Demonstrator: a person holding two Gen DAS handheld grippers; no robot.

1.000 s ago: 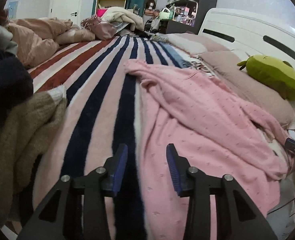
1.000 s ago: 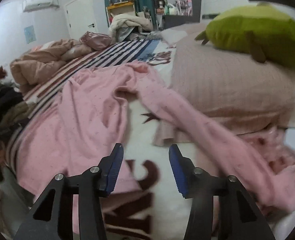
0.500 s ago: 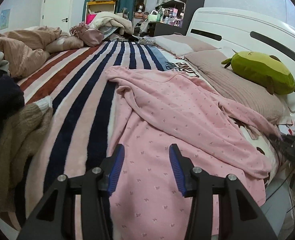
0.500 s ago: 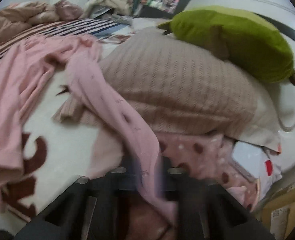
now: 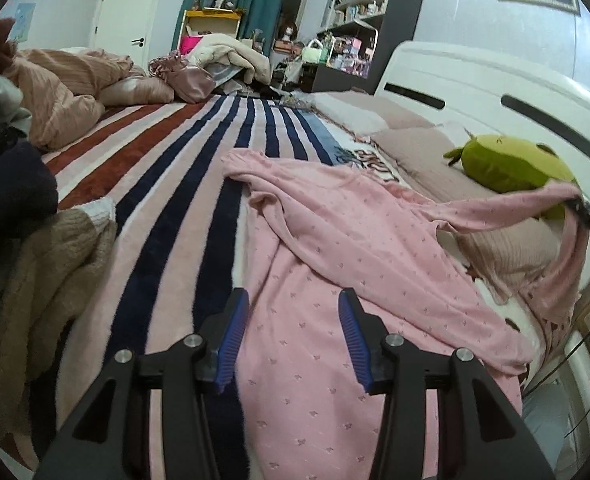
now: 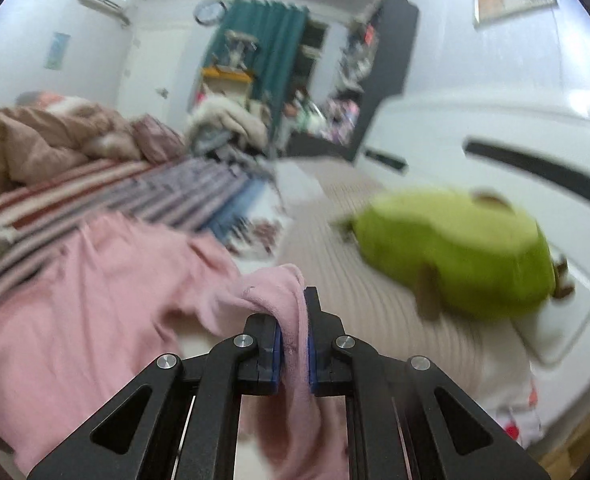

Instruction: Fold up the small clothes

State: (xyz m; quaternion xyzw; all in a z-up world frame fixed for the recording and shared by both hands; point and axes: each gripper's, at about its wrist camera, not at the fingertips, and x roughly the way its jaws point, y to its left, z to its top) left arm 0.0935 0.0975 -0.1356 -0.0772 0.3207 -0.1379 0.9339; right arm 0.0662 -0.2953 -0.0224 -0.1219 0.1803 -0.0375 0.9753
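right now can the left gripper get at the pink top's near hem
Probably yes: the left gripper hangs open just over the pink top, nothing lying between them; the right gripper only holds the far sleeve.

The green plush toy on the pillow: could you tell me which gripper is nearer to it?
Right. The right gripper holds the pink garment's sleeve beside the green plush toy; the left gripper hovers farther off.

Right gripper (image 6: pixel 293 322): jaws closed on a fold of the pink garment (image 6: pixel 95 300), cloth pinched between the blue pads and hanging below them. The garment's bulk lies left of the tongs on the striped blanket (image 6: pixel 143 196). Green plush toy (image 6: pixel 459 256) rests right of the tongs, on a ribbed pillow (image 6: pixel 359 280). Image blurred.
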